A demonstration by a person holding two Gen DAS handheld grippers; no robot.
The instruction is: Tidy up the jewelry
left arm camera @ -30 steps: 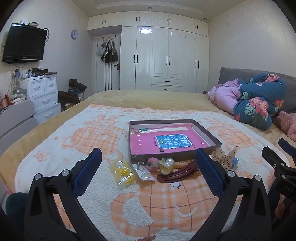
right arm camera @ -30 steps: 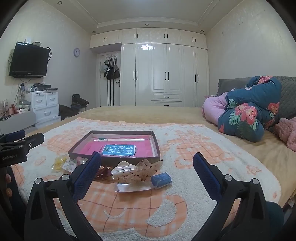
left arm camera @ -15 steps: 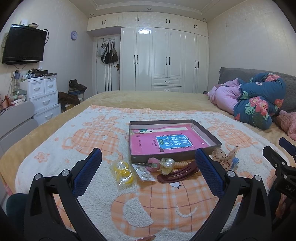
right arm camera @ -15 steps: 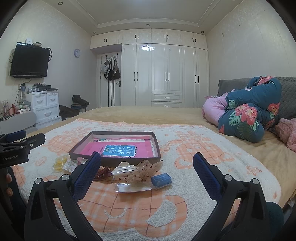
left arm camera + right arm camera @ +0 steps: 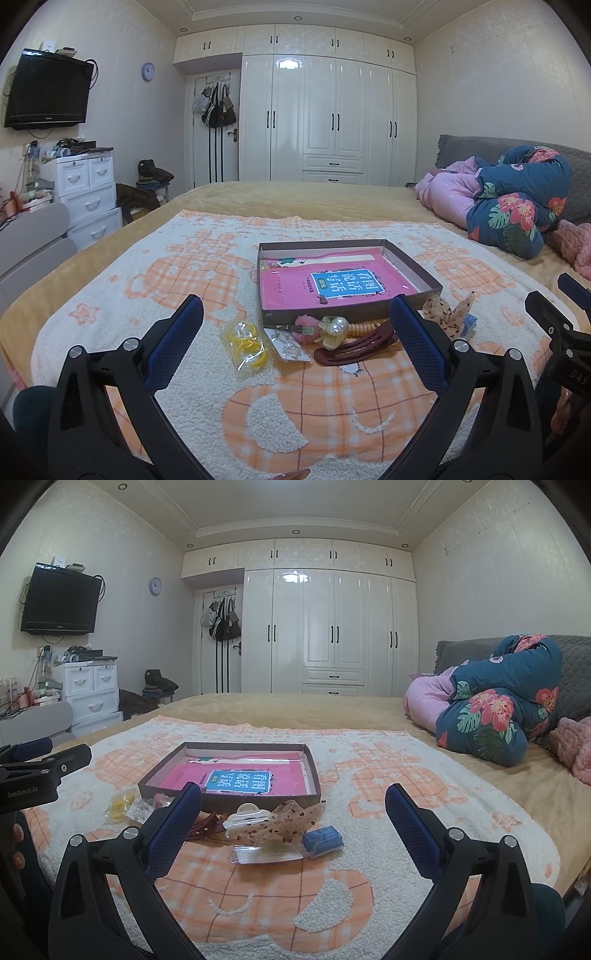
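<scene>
Nothing sorted yet: all the jewelry lies loose on the blanket just outside the tray's near edge.

You hold the left gripper and right gripper above the blanket with jaws wide apart, both gripping nothing. The tray holds only a pink book; no jewelry shows inside it. Along its near edge you have the yellow rings in a bag, an earring card, a pearl-and-pink charm, a dark red hair clip, a spotted bow, a white claw clip, a blue box and a clear packet. By my read every piece is left to move; start with whichever lies nearest each gripper.
</scene>
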